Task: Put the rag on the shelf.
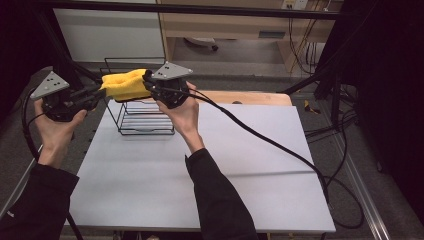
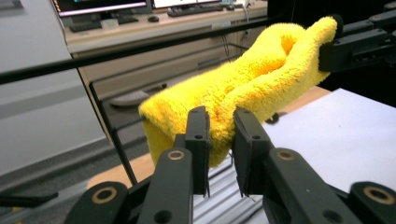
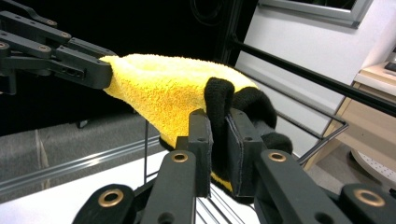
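A fluffy yellow cloth [image 1: 125,84] with a black edge is stretched in the air between my two grippers, above a black wire rack [image 1: 145,120] on the white table [image 1: 225,165]. My left gripper [image 1: 100,92] pinches the cloth's left end; in the left gripper view the yellow cloth [image 2: 243,84] sits squeezed between my own jaws [image 2: 219,116]. My right gripper [image 1: 148,80] clamps the other end; in the right gripper view its jaws [image 3: 218,116] press on the cloth's black edge [image 3: 219,98], and the yellow part [image 3: 163,88] runs off to the left gripper [image 3: 105,74].
The right gripper's black cable [image 1: 270,140] trails across the table to its right side. A wooden board [image 1: 250,97] lies along the table's far edge. Black frame bars [image 1: 200,9] cross overhead, and dark posts stand at both sides.
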A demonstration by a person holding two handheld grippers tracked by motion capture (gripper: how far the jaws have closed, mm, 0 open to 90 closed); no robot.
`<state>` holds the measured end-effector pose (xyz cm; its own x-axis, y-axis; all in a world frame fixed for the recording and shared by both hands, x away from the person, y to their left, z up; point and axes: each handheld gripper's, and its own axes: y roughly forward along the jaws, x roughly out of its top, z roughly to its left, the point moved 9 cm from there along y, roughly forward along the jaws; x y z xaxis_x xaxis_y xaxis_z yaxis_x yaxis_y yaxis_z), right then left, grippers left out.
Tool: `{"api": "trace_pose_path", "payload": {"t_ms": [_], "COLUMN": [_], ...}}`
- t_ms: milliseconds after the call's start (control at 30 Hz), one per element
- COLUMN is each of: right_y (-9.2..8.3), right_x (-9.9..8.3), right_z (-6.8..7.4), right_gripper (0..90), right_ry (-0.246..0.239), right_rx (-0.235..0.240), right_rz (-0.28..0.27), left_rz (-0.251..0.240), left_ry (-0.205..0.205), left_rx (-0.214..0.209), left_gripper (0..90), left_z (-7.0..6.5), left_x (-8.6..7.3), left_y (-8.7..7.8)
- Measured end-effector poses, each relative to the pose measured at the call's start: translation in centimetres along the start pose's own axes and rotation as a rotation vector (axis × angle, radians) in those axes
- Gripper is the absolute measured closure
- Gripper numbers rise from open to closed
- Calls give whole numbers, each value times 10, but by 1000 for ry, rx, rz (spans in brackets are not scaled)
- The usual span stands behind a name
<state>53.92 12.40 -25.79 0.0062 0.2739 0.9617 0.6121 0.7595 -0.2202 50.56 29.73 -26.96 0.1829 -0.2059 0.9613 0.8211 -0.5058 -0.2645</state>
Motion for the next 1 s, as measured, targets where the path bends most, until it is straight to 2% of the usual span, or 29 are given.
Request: {"api": "trace_pose_path", "payload": {"t_ms": [133, 267, 333, 367, 500, 700, 833, 933, 1000], "right_y": [1, 1, 1, -1, -6, -19, -26, -21, -14], "right_x": [-5, -10, -11, -13, -15, -8, 4, 3, -2], "right_z": [3, 4, 5, 4, 5, 6, 6, -1, -4], "right_gripper": [809, 796, 787, 757, 679, 564, 524, 527, 547], "right_ry": [-14, -28, -19, -2, 0, 15, 59, 89, 113], "right_rx": [1, 1, 5, 13, 24, 34, 44, 22, 25], "right_rz": [27, 46, 49, 50, 69, 66, 13, 39, 64], "left_rz": [37, 59, 70, 76, 83, 91, 103, 106, 103], "left_ry": [-17, -4, 3, 14, 33, 57, 79, 89, 87], "left_rx": [-17, -11, -6, 0, 11, 19, 25, 30, 29], "left_gripper": [762, 782, 788, 790, 796, 799, 799, 798, 797], "left_z": [-1, -2, -3, -4, -5, -7, -8, -9, -9], "left_x": [-10, -15, -17, -19, -22, -26, -30, -32, -33], "left_y": [1, 3, 4, 5, 7, 9, 11, 13, 13]}}
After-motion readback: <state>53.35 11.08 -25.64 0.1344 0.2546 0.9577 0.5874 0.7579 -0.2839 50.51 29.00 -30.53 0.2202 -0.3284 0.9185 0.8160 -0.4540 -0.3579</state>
